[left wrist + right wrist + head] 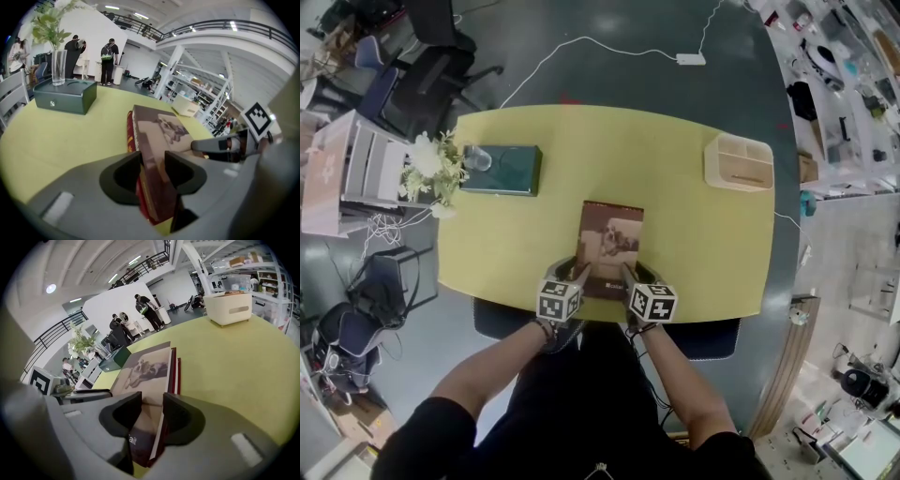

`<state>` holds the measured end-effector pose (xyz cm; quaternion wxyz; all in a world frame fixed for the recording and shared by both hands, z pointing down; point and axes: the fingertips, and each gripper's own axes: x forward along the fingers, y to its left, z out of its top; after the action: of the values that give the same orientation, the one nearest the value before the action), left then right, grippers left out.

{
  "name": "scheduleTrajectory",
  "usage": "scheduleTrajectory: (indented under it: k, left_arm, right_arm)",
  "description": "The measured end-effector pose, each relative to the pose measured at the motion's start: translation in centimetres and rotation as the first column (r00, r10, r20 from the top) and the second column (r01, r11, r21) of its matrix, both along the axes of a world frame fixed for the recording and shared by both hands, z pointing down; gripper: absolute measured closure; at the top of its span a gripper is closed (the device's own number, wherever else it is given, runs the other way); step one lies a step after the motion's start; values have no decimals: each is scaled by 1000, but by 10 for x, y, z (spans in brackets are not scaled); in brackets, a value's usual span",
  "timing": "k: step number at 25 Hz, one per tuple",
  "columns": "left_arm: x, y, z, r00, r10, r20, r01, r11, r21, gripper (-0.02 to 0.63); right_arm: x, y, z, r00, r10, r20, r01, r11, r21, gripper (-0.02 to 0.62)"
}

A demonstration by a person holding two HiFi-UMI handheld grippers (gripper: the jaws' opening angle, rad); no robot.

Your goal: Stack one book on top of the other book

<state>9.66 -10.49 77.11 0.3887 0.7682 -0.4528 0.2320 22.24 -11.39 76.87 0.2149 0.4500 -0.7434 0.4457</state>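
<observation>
A brown book (611, 239) with a picture on its cover lies on top of a red book (130, 133) near the front edge of the yellow table (703, 253). Only the red book's edge shows under it, as a thin strip (178, 371) in the right gripper view. My left gripper (579, 274) is closed on the stack's near left corner (152, 168), one jaw above the cover and one below. My right gripper (628, 274) grips the near right corner (151, 413) the same way. Whether the jaws also take in the red book is unclear.
A dark green box (502, 169) with a glass vase (478, 157) stands at the back left, with white flowers (429, 167) beside it. A beige organizer (741, 161) sits at the back right. Office chairs (431, 80) and a white shelf unit (356, 169) stand off the table's left.
</observation>
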Motion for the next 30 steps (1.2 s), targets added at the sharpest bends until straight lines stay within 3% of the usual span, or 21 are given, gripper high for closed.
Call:
scheduleTrajectory:
  k: [13, 21, 26, 30]
  left_arm:
    - [1, 1, 1, 1000, 3, -1, -3, 1000, 3, 428]
    - [-12, -7, -13, 1000, -16, 0, 16, 998, 53, 397]
    - [-41, -21, -44, 997, -75, -11, 75, 990, 117, 412]
    - [-59, -27, -91, 998, -65, -18, 67, 972, 226, 456]
  right_arm:
    - [1, -1, 1, 1000, 0, 21, -1, 1000, 25, 449]
    - [12, -5, -14, 999, 28, 16, -29, 997, 69, 428]
    - [30, -14, -46, 997, 78, 5, -78, 988, 133, 428]
    - [28, -20, -95, 997, 72, 17, -74, 966, 247, 428]
